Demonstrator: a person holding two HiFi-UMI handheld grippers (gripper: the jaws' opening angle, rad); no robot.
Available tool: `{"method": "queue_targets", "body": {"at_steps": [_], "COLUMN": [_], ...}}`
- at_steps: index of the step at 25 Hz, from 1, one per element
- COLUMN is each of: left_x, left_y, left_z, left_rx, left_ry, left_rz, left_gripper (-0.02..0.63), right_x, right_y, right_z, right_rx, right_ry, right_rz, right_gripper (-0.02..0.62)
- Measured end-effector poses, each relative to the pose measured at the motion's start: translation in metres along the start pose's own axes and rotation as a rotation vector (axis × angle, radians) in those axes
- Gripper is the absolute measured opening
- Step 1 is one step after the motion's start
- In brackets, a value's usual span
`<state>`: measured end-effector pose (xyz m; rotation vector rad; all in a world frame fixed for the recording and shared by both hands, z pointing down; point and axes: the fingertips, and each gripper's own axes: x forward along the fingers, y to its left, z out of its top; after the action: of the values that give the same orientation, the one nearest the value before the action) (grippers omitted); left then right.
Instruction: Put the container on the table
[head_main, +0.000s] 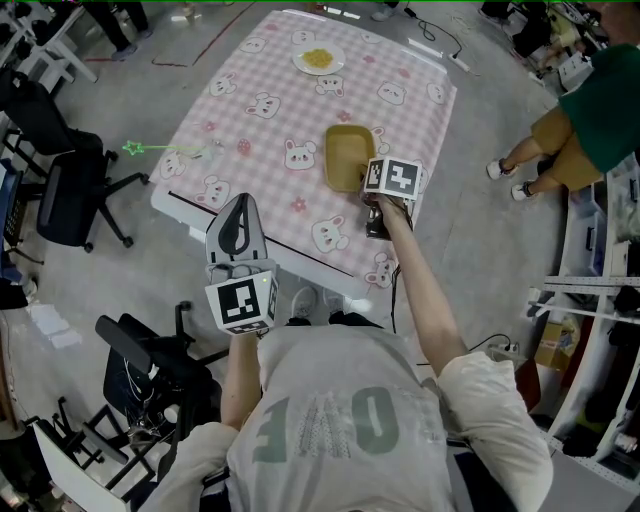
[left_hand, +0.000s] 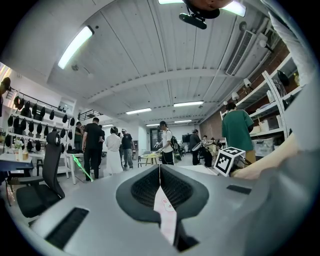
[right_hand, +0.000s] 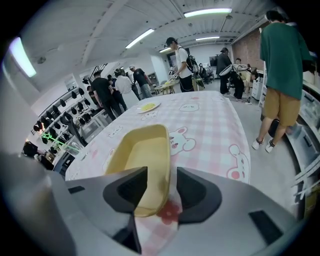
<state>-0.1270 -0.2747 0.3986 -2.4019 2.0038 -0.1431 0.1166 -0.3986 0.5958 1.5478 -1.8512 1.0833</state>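
The yellow container (head_main: 346, 155) stands on the pink checked tablecloth (head_main: 270, 75), near the table's right side. My right gripper (head_main: 368, 192) reaches down to its near end. In the right gripper view the container (right_hand: 142, 155) rests flat on the cloth (right_hand: 210, 120), and its near end wall lies between the open jaws of my right gripper (right_hand: 162, 176), with a gap showing on the right side. My left gripper (head_main: 240, 205) hovers off the table's near edge, away from the container. In its own view my left gripper (left_hand: 160, 172) has its jaws together with nothing between them.
A white plate with yellow food (head_main: 318, 60) sits at the table's far end. Black office chairs (head_main: 65, 180) stand to the left, another chair (head_main: 150, 370) near my left side. A person in a green top (head_main: 590, 110) stands right of the table. Shelving (head_main: 600, 300) lines the right.
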Motion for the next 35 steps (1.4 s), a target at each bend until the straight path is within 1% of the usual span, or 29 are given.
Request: {"method": "queue_targets", "body": {"at_steps": [8,11,14,19,22,24,26,29,32,35], "left_x": [-0.001,-0.001,0.0,-0.001,-0.001,0.0,0.001,0.002,0.003,0.005], "left_y": [0.001,0.0,-0.003,-0.007,-0.008,-0.008,-0.006,-0.005,-0.006,-0.008], "left_z": [0.003,0.005,0.009,0.016,0.018,0.02,0.022,0.021,0.025,0.041], "left_rx": [0.003,0.004,0.009,0.015,0.014,0.015,0.018,0.019,0.016,0.013], "left_ry": [-0.008,-0.014,-0.021,-0.033,-0.034,-0.039,-0.046,-0.042,-0.049,-0.083], "left_rz": [-0.001,-0.006,-0.014,-0.02,-0.021,-0.021,-0.021,-0.02,-0.025,-0.032], "left_gripper": [0.028,0.028,0.028,0.028,0.028,0.028,0.028,0.028,0.028,0.028], "right_x": [-0.009,-0.02,-0.038,-0.081,-0.112,-0.135,-0.159,-0.189,-0.212,-0.23], "right_y": [0.004,0.007,0.012,0.028,0.038,0.049,0.063,0.079,0.087,0.09], "right_z": [0.014,0.032,0.058,0.104,0.125,0.137,0.146,0.146,0.139,0.131], "right_rx": [-0.01,-0.012,-0.03,-0.07,-0.118,-0.162,-0.209,-0.269,-0.315,-0.337], "right_ry": [-0.037,-0.085,-0.154,-0.321,-0.431,-0.521,-0.621,-0.747,-0.846,-0.917], "right_rz": [0.009,0.018,0.03,0.066,0.067,0.079,0.113,0.135,0.125,0.105], "right_gripper": [0.189,0.189,0.187,0.183,0.176,0.159,0.126,0.08,0.057,0.046]}}
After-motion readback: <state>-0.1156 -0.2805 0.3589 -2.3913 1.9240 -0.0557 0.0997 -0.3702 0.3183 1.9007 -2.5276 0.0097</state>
